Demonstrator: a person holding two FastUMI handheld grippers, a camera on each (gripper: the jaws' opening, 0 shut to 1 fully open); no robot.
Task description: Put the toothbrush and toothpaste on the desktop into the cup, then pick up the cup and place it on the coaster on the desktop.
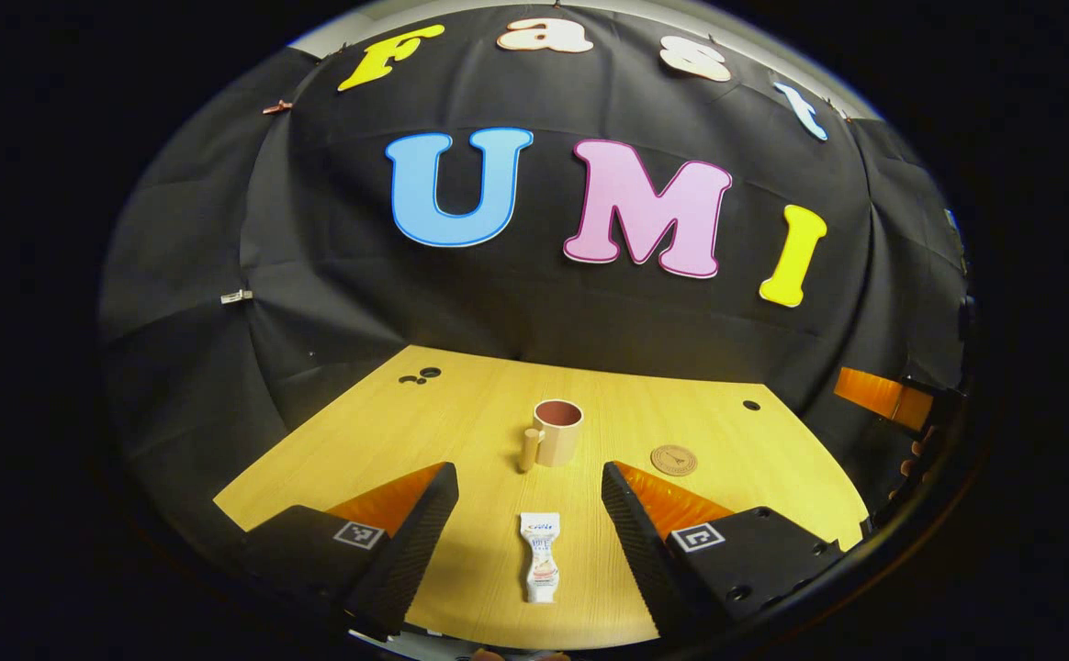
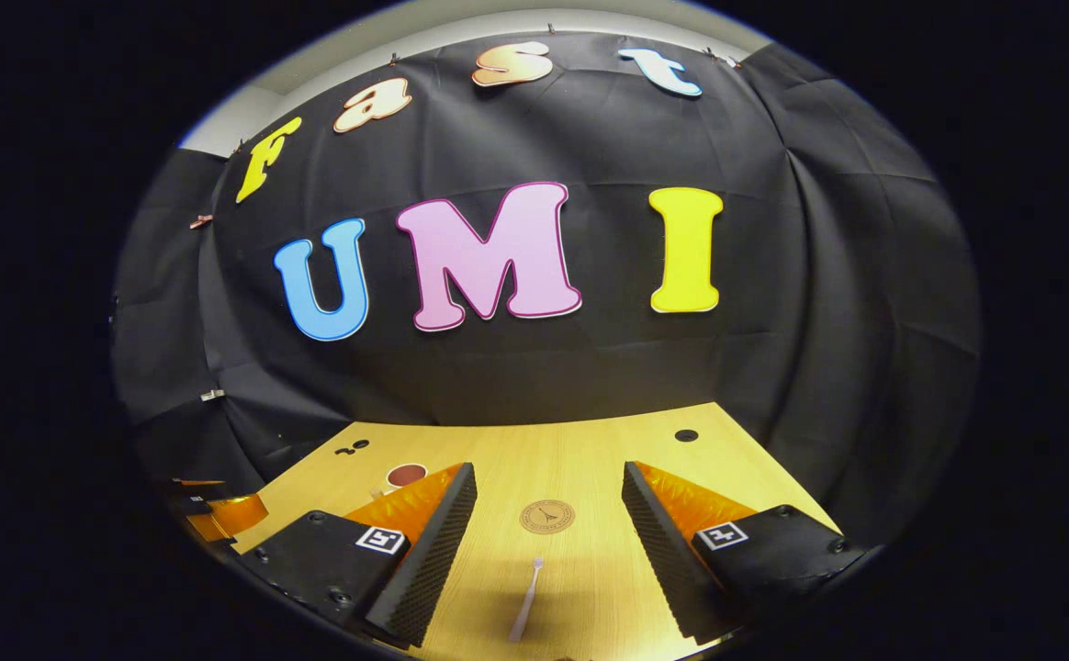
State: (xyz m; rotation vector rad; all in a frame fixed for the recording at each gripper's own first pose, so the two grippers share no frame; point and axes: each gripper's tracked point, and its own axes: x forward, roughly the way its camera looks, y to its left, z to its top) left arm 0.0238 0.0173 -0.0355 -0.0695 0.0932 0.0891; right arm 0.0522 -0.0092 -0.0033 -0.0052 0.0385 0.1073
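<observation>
Toothpaste (image 1: 541,556) lies flat on the bench (image 1: 461,431) between the gaping left tongs (image 1: 529,532): soft and light, best pinched mid-body. Toothbrush (image 2: 526,601), thin and stiff, lies between the gaping right tongs (image 2: 548,560). Cup (image 1: 556,431) and coaster (image 1: 673,460) stand farther off.

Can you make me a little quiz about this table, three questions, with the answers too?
1. True or false: the toothpaste is already inside the cup.
2. What lies flat between the right gripper's open fingers: A) the toothbrush, B) a spoon, C) a comb?
3. Fill in: in the left gripper view, the round coaster has ______ on it.

Key: 1 false, it lies on the desktop between the left gripper's fingers. 2 A. 3 nothing.
</observation>
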